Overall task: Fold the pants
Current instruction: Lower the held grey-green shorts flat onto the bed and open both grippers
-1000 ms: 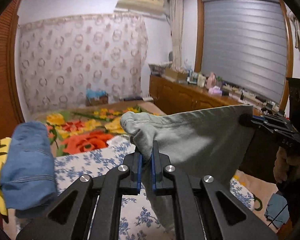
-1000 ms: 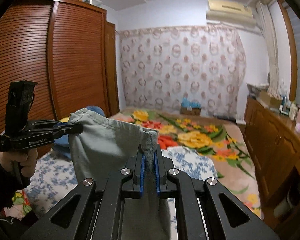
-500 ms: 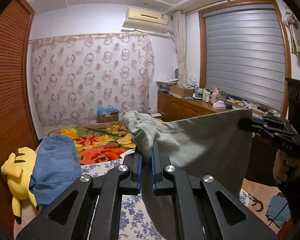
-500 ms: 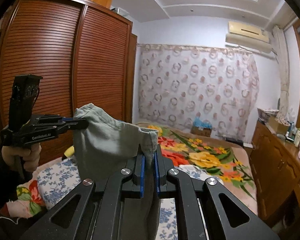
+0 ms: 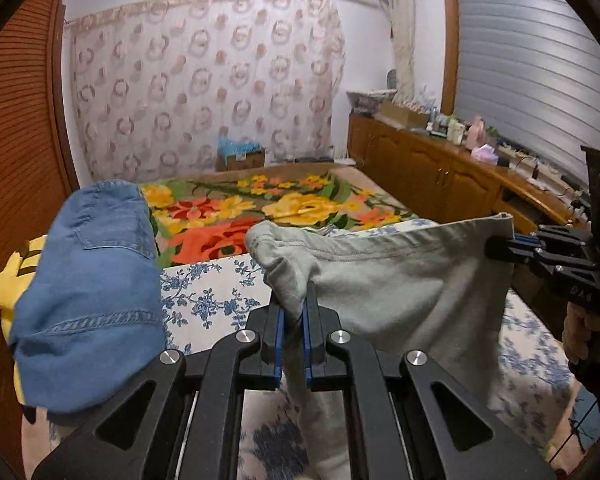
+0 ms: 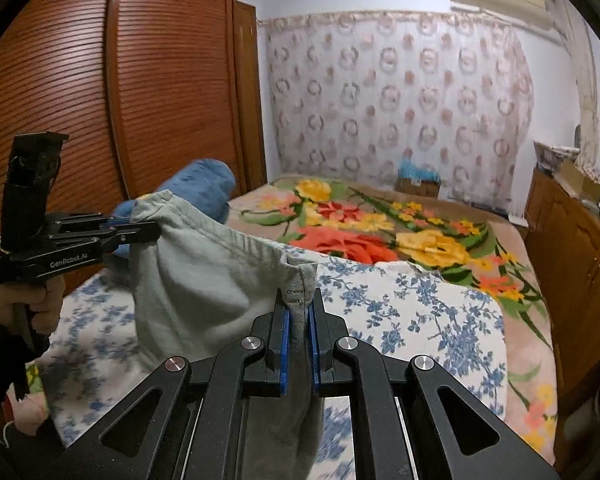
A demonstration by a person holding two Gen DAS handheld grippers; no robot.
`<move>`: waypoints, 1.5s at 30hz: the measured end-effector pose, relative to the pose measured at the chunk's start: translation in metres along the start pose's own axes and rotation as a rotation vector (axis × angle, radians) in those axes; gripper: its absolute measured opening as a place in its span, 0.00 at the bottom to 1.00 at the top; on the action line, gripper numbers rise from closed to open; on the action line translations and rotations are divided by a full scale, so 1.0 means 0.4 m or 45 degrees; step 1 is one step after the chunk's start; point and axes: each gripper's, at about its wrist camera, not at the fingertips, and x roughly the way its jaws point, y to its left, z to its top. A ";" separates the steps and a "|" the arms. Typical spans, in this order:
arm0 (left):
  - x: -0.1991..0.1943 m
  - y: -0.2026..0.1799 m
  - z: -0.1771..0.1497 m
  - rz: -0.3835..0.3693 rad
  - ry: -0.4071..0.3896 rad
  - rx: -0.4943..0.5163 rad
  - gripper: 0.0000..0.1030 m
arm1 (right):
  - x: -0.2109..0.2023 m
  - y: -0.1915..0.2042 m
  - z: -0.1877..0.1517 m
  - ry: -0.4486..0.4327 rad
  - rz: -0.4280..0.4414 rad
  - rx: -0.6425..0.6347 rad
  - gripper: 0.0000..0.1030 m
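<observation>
A bed fills the room, covered with a blanket of big orange and yellow flowers at the far end and a white sheet with blue flowers at the near end. A brown slatted wardrobe stands on the left, and a low wooden cabinet crowded with small things runs along the right under a grey blind. A patterned curtain hangs across the far wall.

The grey-green pants hang in the air above the blue-flowered sheet, stretched by the top edge between the two grippers, the rest dropping down out of sight. The left gripper is clenched on one bunched corner of the pants, cloth pinched between its blue pads. The right gripper is clenched on the other corner, a stitched hem standing up between its pads. In each view the other gripper shows at the side, held by a hand.

A folded pile of blue denim sits to the left of the pants, resting over a yellow soft toy.
</observation>
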 end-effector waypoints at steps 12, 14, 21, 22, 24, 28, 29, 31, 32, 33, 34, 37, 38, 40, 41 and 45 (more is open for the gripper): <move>0.184 0.028 0.034 0.041 0.100 -0.001 0.08 | 0.211 -0.104 0.074 0.100 -0.012 0.037 0.08; 0.208 0.029 0.032 0.042 0.124 0.004 0.08 | 0.249 -0.116 0.084 0.126 -0.015 0.041 0.08; 0.278 0.036 0.013 0.053 0.198 -0.009 0.08 | 0.366 -0.111 0.123 0.242 -0.041 0.029 0.08; 0.285 0.036 0.010 0.055 0.205 -0.005 0.08 | 0.378 -0.110 0.128 0.254 -0.047 0.026 0.08; 0.296 0.041 0.009 0.065 0.213 -0.004 0.08 | 0.399 -0.112 0.135 0.274 -0.049 0.030 0.08; 0.314 0.043 0.004 0.080 0.244 -0.008 0.11 | 0.410 -0.113 0.130 0.302 -0.051 0.044 0.08; 0.315 0.042 0.003 0.083 0.247 -0.004 0.13 | 0.411 -0.108 0.130 0.307 -0.054 0.042 0.08; 0.315 0.044 0.000 0.081 0.250 -0.003 0.15 | 0.406 -0.099 0.129 0.314 -0.061 0.037 0.08; 0.314 0.045 0.000 0.085 0.251 -0.005 0.16 | 0.405 -0.095 0.128 0.315 -0.064 0.035 0.08; 0.314 0.045 0.001 0.086 0.251 -0.007 0.16 | 0.404 -0.092 0.128 0.320 -0.070 0.033 0.08; 0.312 0.045 0.002 0.086 0.250 -0.006 0.16 | 0.405 -0.090 0.131 0.324 -0.072 0.033 0.08; 0.312 0.046 0.004 0.082 0.251 -0.004 0.23 | 0.409 -0.090 0.127 0.327 -0.076 0.037 0.08; 0.310 0.047 0.004 0.078 0.249 -0.005 0.33 | 0.407 -0.090 0.125 0.328 -0.075 0.042 0.08; 0.302 0.044 0.005 0.058 0.236 -0.017 0.51 | 0.407 -0.093 0.122 0.328 -0.074 0.056 0.08; 0.297 0.043 0.005 0.048 0.227 -0.021 0.59 | 0.406 -0.093 0.121 0.327 -0.073 0.062 0.08; 0.276 0.027 -0.003 0.018 0.222 -0.022 0.76 | 0.399 -0.092 0.117 0.320 -0.080 0.057 0.15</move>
